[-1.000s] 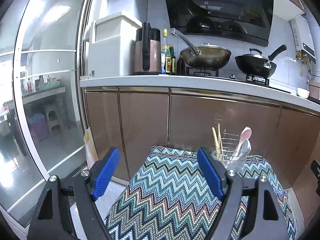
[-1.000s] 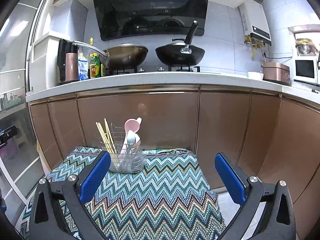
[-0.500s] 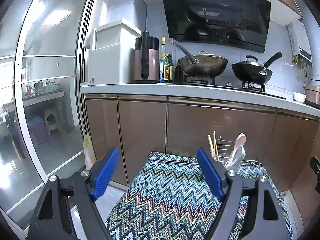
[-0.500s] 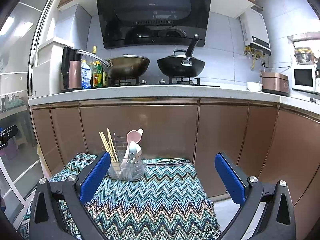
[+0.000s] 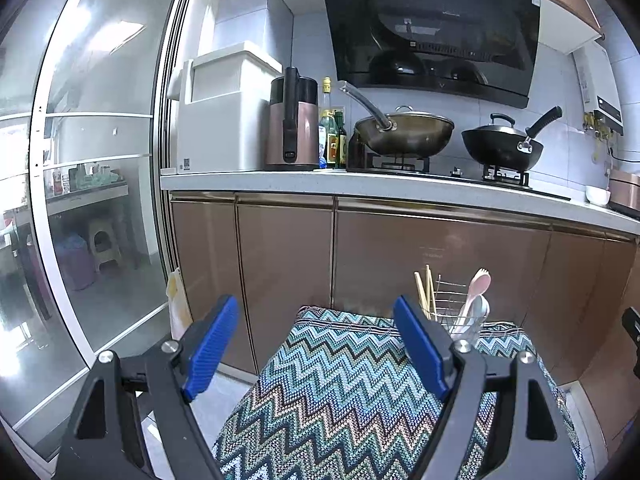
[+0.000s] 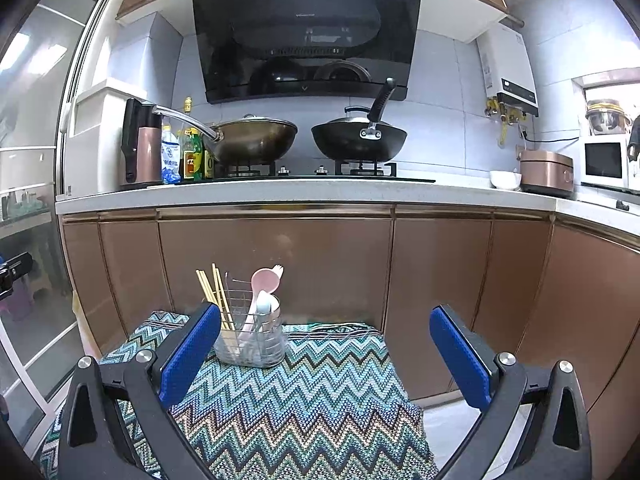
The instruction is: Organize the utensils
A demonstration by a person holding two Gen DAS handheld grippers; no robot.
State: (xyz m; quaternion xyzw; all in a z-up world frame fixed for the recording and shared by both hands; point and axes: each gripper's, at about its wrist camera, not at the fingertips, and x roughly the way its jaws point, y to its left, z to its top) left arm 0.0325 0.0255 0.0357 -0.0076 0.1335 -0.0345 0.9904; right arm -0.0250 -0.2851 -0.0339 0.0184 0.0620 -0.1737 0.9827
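Both grippers' fingers released and empty, utensil holder just beyond right gripper's left finger, left gripper nearby

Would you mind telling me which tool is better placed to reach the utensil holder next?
Probably the right tool: the utensil holder stands near its left pad, close ahead. For the left tool, the holder lies farther off, beyond its right pad. Both are open and empty.
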